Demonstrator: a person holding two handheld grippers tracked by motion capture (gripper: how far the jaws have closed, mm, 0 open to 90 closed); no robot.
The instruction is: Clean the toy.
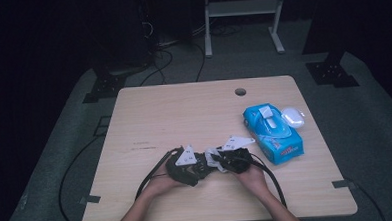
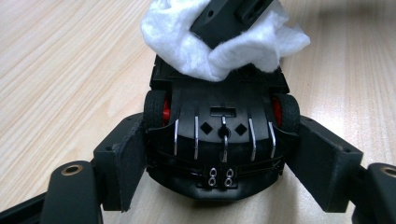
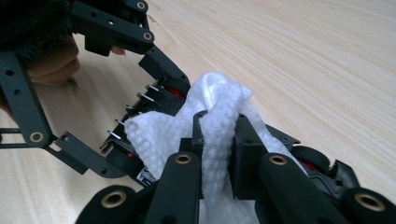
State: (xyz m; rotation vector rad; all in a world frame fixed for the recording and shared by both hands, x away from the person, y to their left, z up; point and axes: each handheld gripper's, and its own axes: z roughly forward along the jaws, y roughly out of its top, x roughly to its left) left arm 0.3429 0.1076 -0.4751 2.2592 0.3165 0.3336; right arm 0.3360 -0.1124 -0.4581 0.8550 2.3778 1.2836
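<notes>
My left tongs [image 2: 219,154] are clenched on the toy car [image 2: 219,135], one pad against each flank just behind the red-hubbed wheels, so its black underside faces up and stays steady. My right tongs [image 3: 219,140] pinch a bunched white wipe [image 3: 215,121] between their pads and press it onto the far end of the car; I judge I am wiping the toy clean, one hand bracing while the other rubs. All this sits low over the near middle of the tabletop [image 1: 184,111]. To my right lies a blue wipes pack [image 1: 275,132], flap raised, presumably the source of the wipe. A small white case [image 1: 293,117] rests beside it; its contents are hidden.
</notes>
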